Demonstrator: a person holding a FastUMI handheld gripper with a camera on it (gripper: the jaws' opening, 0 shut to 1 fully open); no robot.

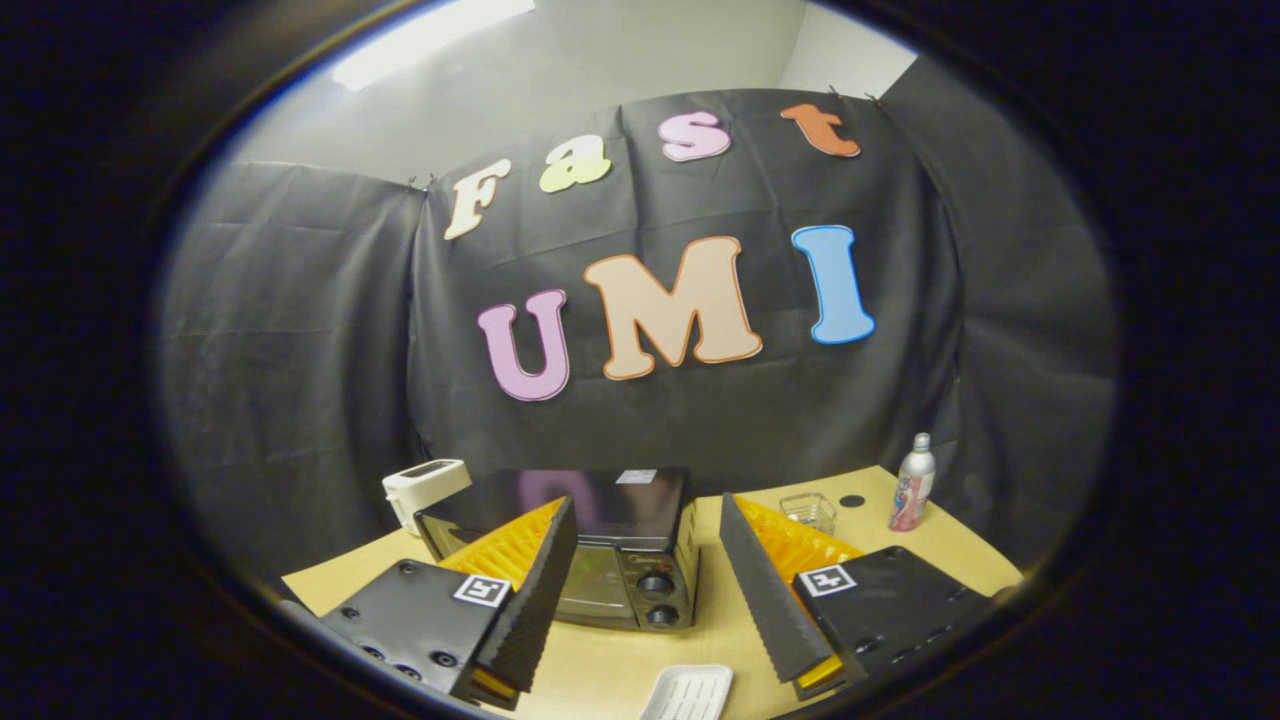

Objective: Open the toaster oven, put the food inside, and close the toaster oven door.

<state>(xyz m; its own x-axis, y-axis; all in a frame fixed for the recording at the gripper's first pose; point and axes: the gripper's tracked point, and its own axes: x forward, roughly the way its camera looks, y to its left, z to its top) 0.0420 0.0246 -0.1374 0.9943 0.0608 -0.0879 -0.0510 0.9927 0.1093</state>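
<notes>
Hovering: claw (648, 590) raised above the table (930, 545), fingers spread wide, nothing held.
Fingers: left one overlapping the oven's front corner in view, right one apart from it; wide gap judged to suit the approach to the door.
Toaster oven (600, 545): standing on the table just ahead of the fingers, mostly between them; door apparently closed, two knobs (656, 598) on its right side facing the claw.
Handle: hidden behind the left finger or too dim to make out.
White tray (688, 692): lying on the table nearest the claw, between the fingers, in front of the oven; contents hard to tell, possibly meant to carry the food.
White toaster (425, 488): standing behind the oven's left corner, clear of the door's swing.
Wire basket (808, 510) and bottle (912, 484): set well to the right, apart from the working path.
Step in hand: judged as lining up for opening the door; food not yet inside.
</notes>
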